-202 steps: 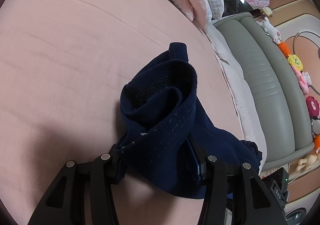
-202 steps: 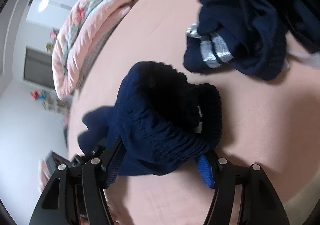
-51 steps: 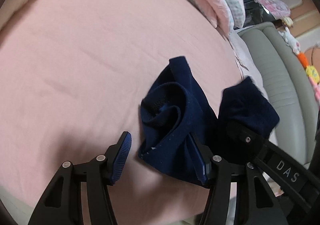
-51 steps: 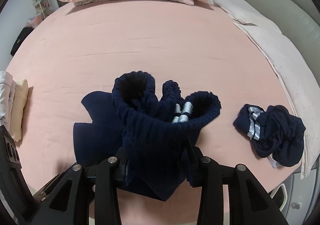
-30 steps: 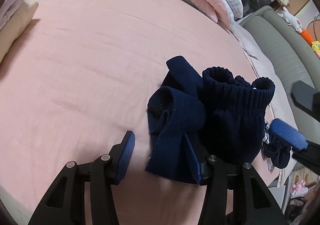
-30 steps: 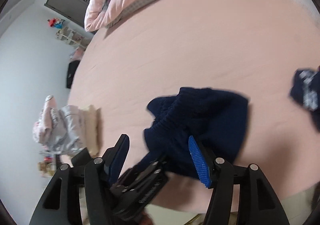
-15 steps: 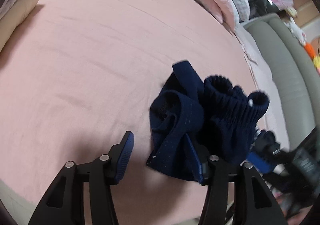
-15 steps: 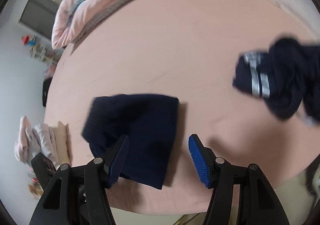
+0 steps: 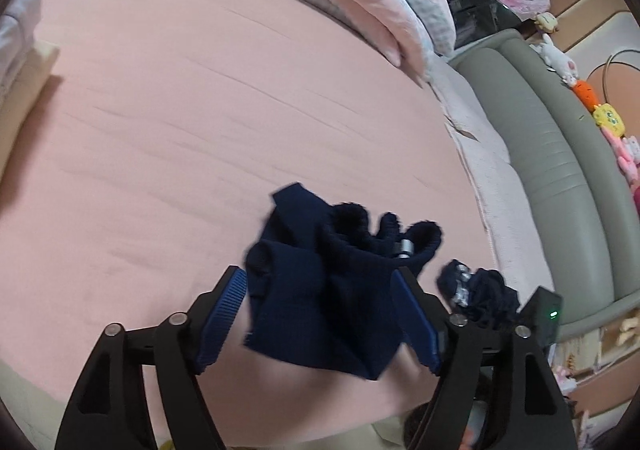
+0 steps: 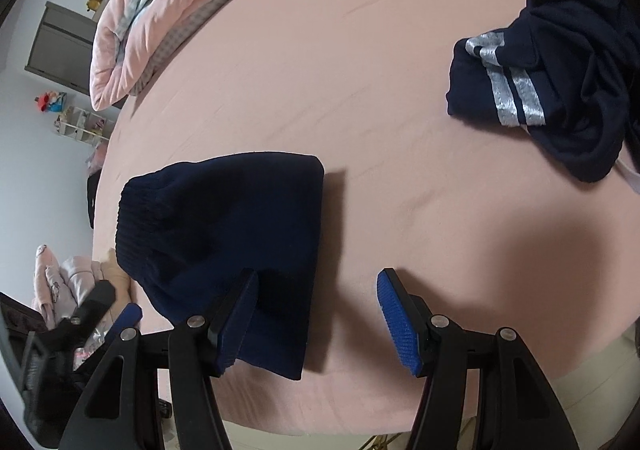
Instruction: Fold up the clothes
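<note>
- Left gripper (image 9: 320, 314) jaws were opening, wider than a second earlier; folded navy knit garment (image 9: 320, 302) sat between the pads, unclamped, on the pink bedsheet (image 9: 180, 110).
- Right gripper (image 10: 316, 318) stayed open, empty, garment (image 10: 224, 234) now flat beside its left pad.
- Crumpled navy silver-striped garment (image 10: 560, 90) lay well apart.

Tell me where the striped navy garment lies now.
In the right wrist view the striped navy garment lies crumpled on the pink bed, upper right, apart from the folded navy piece.
</note>
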{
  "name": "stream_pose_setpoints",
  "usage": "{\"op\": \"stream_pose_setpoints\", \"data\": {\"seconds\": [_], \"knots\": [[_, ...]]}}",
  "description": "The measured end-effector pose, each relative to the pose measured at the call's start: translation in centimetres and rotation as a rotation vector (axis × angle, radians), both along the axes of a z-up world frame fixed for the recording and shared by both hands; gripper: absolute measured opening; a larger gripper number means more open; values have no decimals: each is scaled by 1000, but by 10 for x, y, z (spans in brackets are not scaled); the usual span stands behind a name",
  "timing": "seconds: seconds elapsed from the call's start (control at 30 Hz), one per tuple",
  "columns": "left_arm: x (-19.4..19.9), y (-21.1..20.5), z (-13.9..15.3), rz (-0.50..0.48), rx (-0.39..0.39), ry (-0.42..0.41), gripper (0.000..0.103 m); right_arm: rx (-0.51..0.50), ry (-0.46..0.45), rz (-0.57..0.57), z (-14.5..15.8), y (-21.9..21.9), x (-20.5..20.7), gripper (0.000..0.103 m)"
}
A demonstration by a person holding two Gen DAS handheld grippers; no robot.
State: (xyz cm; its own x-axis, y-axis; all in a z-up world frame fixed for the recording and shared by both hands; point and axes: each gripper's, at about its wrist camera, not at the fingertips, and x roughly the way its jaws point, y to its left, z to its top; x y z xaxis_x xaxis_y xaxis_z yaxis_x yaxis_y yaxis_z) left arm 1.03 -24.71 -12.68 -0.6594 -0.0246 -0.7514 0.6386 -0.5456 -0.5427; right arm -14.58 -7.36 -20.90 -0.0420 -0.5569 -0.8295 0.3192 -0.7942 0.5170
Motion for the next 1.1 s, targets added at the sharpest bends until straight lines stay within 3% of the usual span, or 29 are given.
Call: {"op": "stream_pose_setpoints", "data": {"seconds": [0.43,0.57,0.7,0.77,0.83,0.97,1.1], "knots": [[-30,15,-3,-69,55,-11,76,-30,14,-18,-9,2,5,61],[-40,16,-13,-88,108,5,76,-13,41,-3,-8,0,9,61],[-48,21,-20,-102,64,0,75,-12,56,14,-6,-5,13,61],[-48,25,-20,-99,19,15,67,-16,58,15,-6,-7,13,61],[-48,29,-17,-96,-42,6,46,-22,58,15,-5,-10,12,61],[-49,32,-14,-111,-90,0,38,-71,51,11,-4,-8,12,61],[-38,26,-10,-88,-71,29,36,-147,49,20,0,-8,14,61]]}}
